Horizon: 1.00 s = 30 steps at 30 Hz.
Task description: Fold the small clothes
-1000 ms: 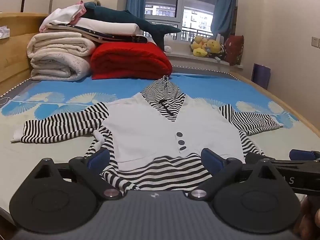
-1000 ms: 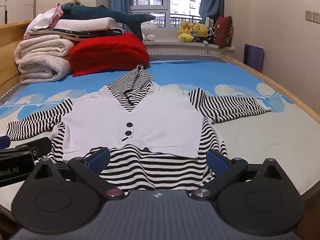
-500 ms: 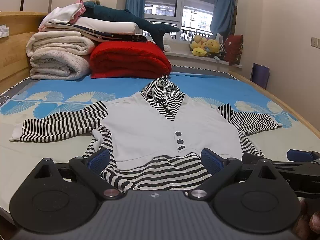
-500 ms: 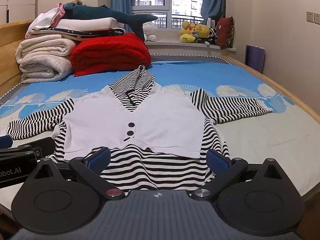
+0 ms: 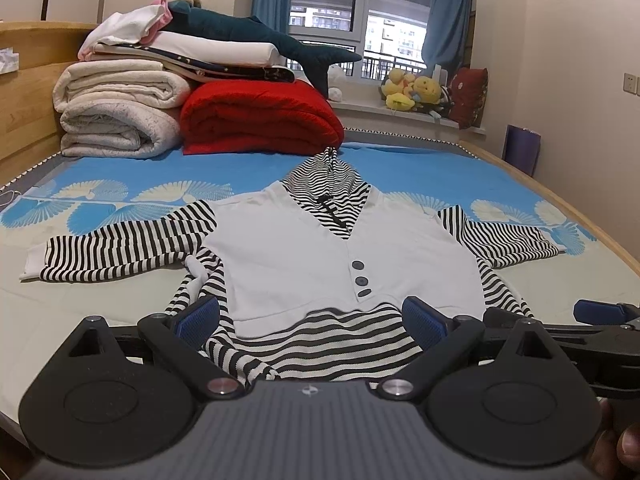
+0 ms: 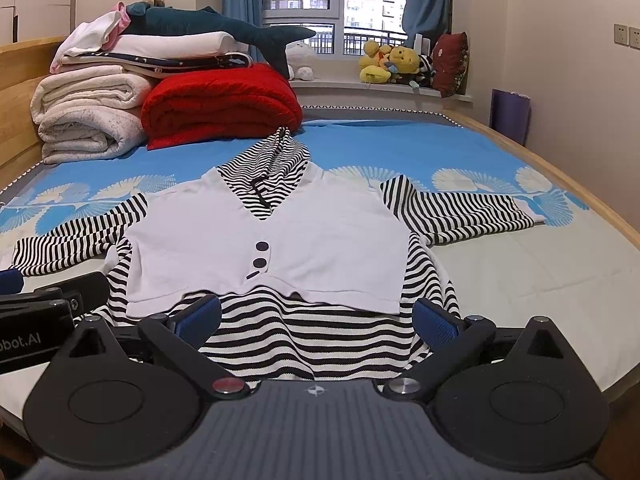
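Note:
A small hooded top (image 5: 320, 256) (image 6: 280, 236) lies face up on the bed, white vest front with dark buttons, black-and-white striped sleeves spread to both sides, striped hem nearest me. My left gripper (image 5: 312, 320) hovers open just before the hem, blue pads apart, nothing between them. My right gripper (image 6: 316, 320) is likewise open at the hem's right half. Each gripper's side shows in the other's view: the right one's body (image 5: 600, 332), the left one's body (image 6: 44, 320).
The bed sheet (image 5: 420, 168) is blue with white fan prints. Folded white blankets (image 5: 116, 116), a red quilt (image 5: 256, 120) and a plush shark (image 5: 264, 40) are stacked at the head. Soft toys (image 6: 392, 64) sit on the windowsill. A wooden bed rail (image 6: 560, 184) runs along the right.
Both grippers have drifted slightly, the view shifting a little lower and closer to the hem. The top lies as before and both stay open.

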Tool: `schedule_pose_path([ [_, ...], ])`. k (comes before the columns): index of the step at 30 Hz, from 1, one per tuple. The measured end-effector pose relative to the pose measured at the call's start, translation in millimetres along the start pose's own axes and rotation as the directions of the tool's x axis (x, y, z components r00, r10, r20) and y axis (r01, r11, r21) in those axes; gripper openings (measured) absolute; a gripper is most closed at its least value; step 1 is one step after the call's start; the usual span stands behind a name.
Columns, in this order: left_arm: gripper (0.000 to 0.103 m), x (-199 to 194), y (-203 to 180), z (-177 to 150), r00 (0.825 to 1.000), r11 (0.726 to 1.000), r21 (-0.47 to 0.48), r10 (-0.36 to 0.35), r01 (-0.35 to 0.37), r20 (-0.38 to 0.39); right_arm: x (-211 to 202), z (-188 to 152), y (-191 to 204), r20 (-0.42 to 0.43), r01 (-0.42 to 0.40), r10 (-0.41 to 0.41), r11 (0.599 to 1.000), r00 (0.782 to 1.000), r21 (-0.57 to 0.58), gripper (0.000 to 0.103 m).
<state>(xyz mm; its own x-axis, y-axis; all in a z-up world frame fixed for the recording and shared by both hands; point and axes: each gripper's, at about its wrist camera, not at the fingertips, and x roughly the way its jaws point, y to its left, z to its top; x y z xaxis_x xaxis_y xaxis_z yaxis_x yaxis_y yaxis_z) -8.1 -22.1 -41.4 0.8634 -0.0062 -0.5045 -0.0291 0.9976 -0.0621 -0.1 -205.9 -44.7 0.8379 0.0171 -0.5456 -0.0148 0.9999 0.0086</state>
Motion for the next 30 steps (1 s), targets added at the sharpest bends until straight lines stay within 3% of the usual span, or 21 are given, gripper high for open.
schedule_pose_path([
  [9,0.099,0,1,-1,1.000,1.000,-0.003,0.000,0.000,-0.001,5,-5,1,0.002,0.000,0.000,1.000,1.000,0.007,0.101],
  [19,0.095,-1,8,6,1.000,1.000,-0.005,0.015,-0.015,0.014,3,-1,3,-0.029,0.048,-0.051,0.995,0.998,-0.087,0.099],
  [25,0.067,23,16,76,0.999,0.998,0.033,0.048,-0.048,-0.019,-1,8,-5,0.006,0.009,-0.009,1.000,1.000,-0.016,0.088],
  [30,0.047,63,36,142,0.997,0.999,-0.019,0.034,-0.033,0.066,-8,18,-10,0.078,-0.020,0.022,1.000,0.997,-0.020,0.075],
])
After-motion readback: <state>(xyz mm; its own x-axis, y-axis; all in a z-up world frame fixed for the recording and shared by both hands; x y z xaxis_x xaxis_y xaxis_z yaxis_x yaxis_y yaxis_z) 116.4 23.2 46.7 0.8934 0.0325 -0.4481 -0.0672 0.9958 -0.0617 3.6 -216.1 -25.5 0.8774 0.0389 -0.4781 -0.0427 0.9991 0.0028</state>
